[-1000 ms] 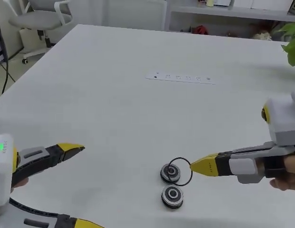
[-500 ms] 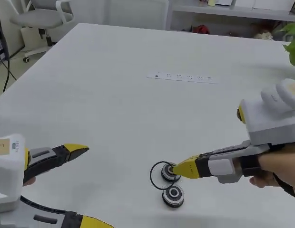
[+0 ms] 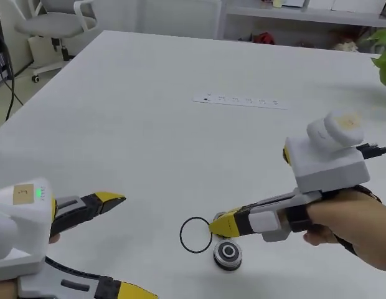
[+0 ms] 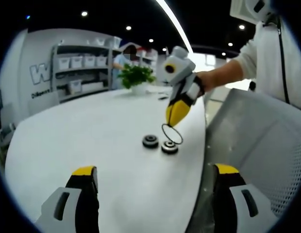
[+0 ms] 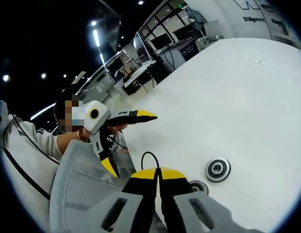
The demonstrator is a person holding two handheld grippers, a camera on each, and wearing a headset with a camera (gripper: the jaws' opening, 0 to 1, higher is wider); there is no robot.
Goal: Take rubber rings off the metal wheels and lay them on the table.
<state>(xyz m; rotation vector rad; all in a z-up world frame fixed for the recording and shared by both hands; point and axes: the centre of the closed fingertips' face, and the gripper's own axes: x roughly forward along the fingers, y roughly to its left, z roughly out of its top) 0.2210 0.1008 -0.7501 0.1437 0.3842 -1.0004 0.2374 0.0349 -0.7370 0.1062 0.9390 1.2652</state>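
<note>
The right claw [image 3: 213, 227] is pressed together on a thin black rubber ring [image 3: 182, 235], pinching it at one point on its edge so that the rest of the loop hangs free. In the left gripper view the ring dangles from the yellow tips, tilted and clear of the white worktop [image 3: 180, 124], just beside the two wheels. It seems to be carried to bare worktop to the left of them, where it can be laid down without landing on either wheel.

One metal wheel [image 3: 228, 253] lies flat near the worktop's front edge, and the second wheel [image 4: 150, 141] sits just beside it. Whether either wears a ring I cannot tell.

The left claw [image 4: 155, 171] waits with its jaws wide apart, low over the worktop and well apart from the wheels. It is probably kept ready to steady a wheel.
</note>
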